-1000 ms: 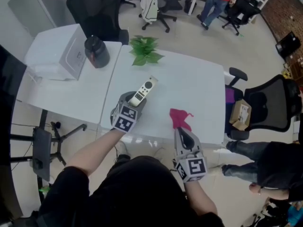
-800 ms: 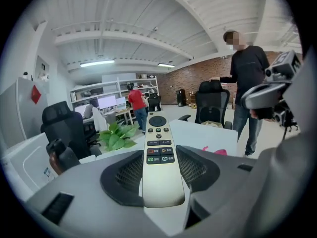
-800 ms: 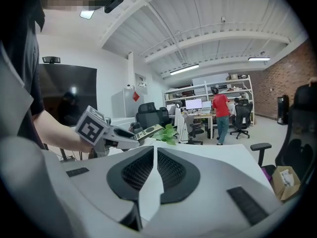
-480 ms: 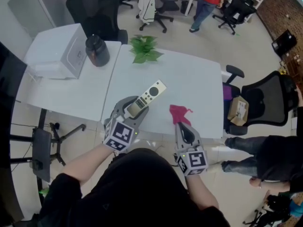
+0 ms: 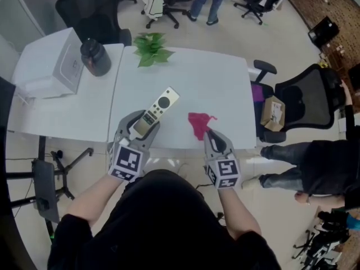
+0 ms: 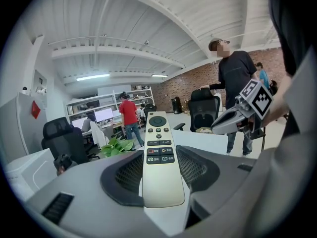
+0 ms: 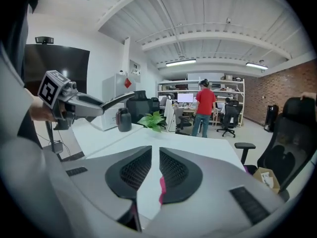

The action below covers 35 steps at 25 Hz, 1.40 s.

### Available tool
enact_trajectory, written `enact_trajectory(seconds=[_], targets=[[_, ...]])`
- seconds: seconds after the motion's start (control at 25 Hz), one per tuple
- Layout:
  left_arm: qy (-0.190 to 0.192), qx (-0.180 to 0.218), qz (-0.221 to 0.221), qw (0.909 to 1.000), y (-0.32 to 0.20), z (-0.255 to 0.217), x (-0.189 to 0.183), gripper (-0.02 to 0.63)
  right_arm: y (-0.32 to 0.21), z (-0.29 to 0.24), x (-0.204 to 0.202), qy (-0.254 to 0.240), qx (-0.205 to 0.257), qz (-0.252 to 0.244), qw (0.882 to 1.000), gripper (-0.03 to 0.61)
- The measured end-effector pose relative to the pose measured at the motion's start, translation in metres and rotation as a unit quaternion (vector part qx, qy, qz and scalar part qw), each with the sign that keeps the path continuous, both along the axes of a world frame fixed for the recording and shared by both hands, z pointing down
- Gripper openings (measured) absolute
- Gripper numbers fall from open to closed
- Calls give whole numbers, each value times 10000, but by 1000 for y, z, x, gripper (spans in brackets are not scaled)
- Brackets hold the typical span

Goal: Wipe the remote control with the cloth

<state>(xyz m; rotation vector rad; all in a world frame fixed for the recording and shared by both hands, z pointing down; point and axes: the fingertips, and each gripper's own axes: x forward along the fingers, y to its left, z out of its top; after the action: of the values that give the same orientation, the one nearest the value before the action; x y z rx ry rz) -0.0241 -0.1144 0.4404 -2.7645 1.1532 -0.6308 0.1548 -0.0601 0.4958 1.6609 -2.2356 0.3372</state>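
Observation:
A long cream remote control [image 5: 158,106] sticks out of my left gripper [image 5: 142,126], which is shut on its lower half and holds it over the front of the white table [image 5: 219,86]. In the left gripper view the remote [image 6: 159,148] points upward between the pads, buttons facing the camera. A crumpled red cloth [image 5: 197,122] lies on the table near the front edge. My right gripper [image 5: 208,135] has its tips at the cloth's near edge. Its jaws are opening, parted by a narrow slit, and a pink sliver of cloth [image 7: 161,189] shows beside the right pad.
A green plant [image 5: 151,48] stands at the table's far edge. A black jug [image 5: 94,57] and a white box [image 5: 53,69] are on the adjoining table to the left. A black office chair [image 5: 306,103] and a seated person [image 5: 315,165] are to the right.
My left gripper has raised the remote off the table and drawn it toward the front edge. The right gripper has stayed at the cloth's near edge.

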Motion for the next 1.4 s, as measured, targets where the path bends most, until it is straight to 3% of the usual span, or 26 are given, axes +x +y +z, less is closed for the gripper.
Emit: enact_trajectory(seconds=[0.28,0.56,0.64,0.8,1.08,1.4], targets=[[-131,208,186,9995,2,-8,6,209,-19,45,20,149,-549,90,9983,160],[-193,267,279,9991,8,-12,10,209,-38,90,29,347,-1003,90,9943,222],[-199,276,287,9990,9,-14,11,209,-45,108,31,407,-1196,54,9920,276],[-233,299,309,9988,11,-17,13,209,-54,148,36,606,-1700,33,9836,326],[-299,321,294,9986,14,-18,12,209,-67,192,39,853,-2267,-18,9702,332],[-374,272,270,9986,17,-18,11,209,-72,225,44,756,-2873,138,9548,331]])
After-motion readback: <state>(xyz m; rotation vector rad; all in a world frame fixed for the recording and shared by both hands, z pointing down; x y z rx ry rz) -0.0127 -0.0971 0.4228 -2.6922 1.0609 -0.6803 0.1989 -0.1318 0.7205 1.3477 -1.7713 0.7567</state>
